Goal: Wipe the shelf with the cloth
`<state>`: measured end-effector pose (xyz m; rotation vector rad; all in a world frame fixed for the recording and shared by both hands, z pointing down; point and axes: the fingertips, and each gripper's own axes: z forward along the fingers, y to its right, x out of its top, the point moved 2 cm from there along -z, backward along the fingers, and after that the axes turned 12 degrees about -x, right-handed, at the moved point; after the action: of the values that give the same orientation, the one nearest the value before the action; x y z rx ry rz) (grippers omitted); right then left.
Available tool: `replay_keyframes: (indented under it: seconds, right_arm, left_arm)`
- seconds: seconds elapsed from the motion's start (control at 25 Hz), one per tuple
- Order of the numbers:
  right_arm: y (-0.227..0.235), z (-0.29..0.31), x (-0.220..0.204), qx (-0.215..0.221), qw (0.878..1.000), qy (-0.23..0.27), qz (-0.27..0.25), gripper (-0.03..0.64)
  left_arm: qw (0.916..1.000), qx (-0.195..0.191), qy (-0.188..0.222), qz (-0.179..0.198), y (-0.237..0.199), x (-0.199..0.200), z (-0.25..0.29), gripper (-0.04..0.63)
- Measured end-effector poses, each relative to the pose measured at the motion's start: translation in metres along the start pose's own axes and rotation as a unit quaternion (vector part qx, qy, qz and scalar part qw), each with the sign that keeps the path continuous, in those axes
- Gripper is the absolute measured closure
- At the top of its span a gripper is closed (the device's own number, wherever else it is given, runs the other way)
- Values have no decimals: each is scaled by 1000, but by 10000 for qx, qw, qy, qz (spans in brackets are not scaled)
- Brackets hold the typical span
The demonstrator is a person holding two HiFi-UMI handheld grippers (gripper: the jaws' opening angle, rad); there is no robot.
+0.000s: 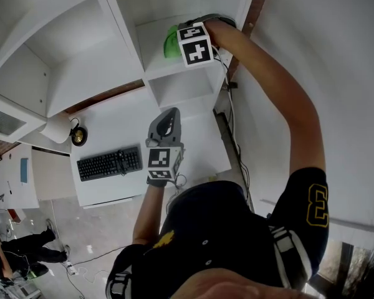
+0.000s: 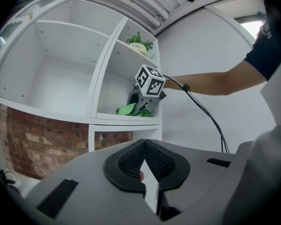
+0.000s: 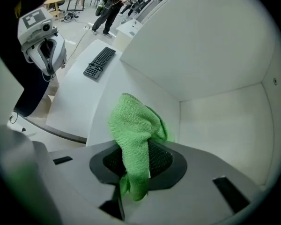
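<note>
Right gripper (image 3: 136, 159) pinches green cloth (image 3: 133, 130) against shelf (image 3: 145, 88) board ahead; we hold left gripper (image 2: 144, 165) pressed together, empty, well below.

Black jersey (image 1: 224, 229) (yellow numeral, white stripes); grey left tongs (image 1: 170, 114), black-white marker cube (image 1: 162, 159).

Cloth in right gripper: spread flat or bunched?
Bunched. The green cloth is pinched in the right gripper, its folds hanging crumpled.
</note>
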<state>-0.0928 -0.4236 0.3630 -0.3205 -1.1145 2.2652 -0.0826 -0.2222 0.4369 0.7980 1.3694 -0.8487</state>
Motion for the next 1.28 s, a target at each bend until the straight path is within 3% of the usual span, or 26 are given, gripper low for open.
replay_keyframes:
  seconds: [0.52, 1.08, 1.2, 1.28]
  right_arm:
    - [-10, 0, -31, 309, 9886, -1317, -659, 529]
    - [-15, -1, -50, 538, 9757, -1966, -809, 529]
    - [-9, -5, -51, 318, 9764, -1898, -980, 528]
    - [4, -15, -40, -149, 9855, -1459, -850, 526]
  left_arm:
    - [9999, -88, 25, 44, 8, 2, 1, 577]
    - [9998, -185, 87, 20, 16, 3, -3, 577]
    - [9999, -141, 56, 46, 17, 4, -5, 577]
    - [10000, -81, 22, 38, 14, 2, -8, 577]
